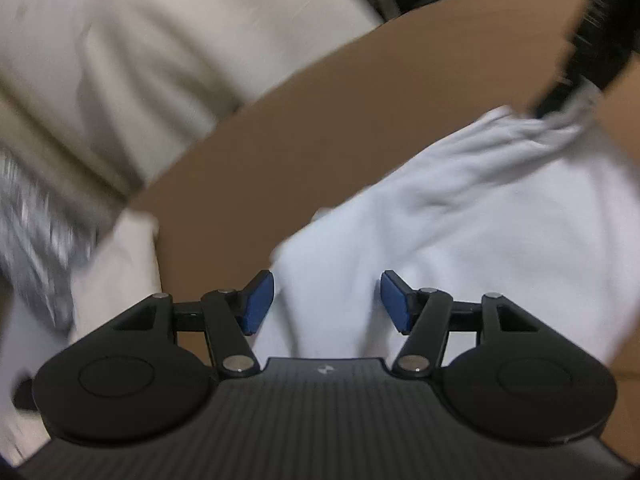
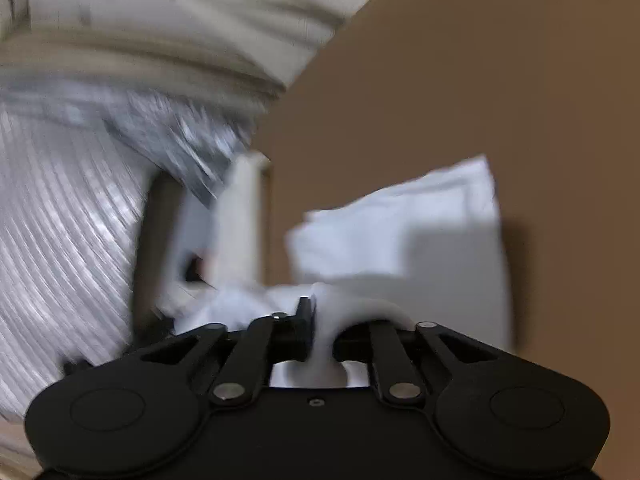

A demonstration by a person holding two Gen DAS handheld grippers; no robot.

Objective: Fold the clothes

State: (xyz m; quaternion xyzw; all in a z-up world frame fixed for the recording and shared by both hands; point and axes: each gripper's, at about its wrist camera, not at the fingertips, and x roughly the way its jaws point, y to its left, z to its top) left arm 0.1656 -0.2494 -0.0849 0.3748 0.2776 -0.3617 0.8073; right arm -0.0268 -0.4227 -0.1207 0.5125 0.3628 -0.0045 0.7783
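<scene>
Right gripper [image 2: 320, 320] pinched bunched edge of white garment [image 2: 404, 240]; left gripper [image 1: 327, 300] spread, empty, poised over same white garment [image 1: 460, 220] on brown table [image 1: 280, 148]. Judgement: left should pinch opposite edge, keep fabric taut. Open table right; beige cloth [image 1: 140, 60], grey striped fabric [image 2: 60, 240] crowded left.

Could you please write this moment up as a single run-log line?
left gripper: open, over white garment | right gripper: shut on white garment, fabric bunched between fingers | surface: brown table | views: motion-blurred
</scene>
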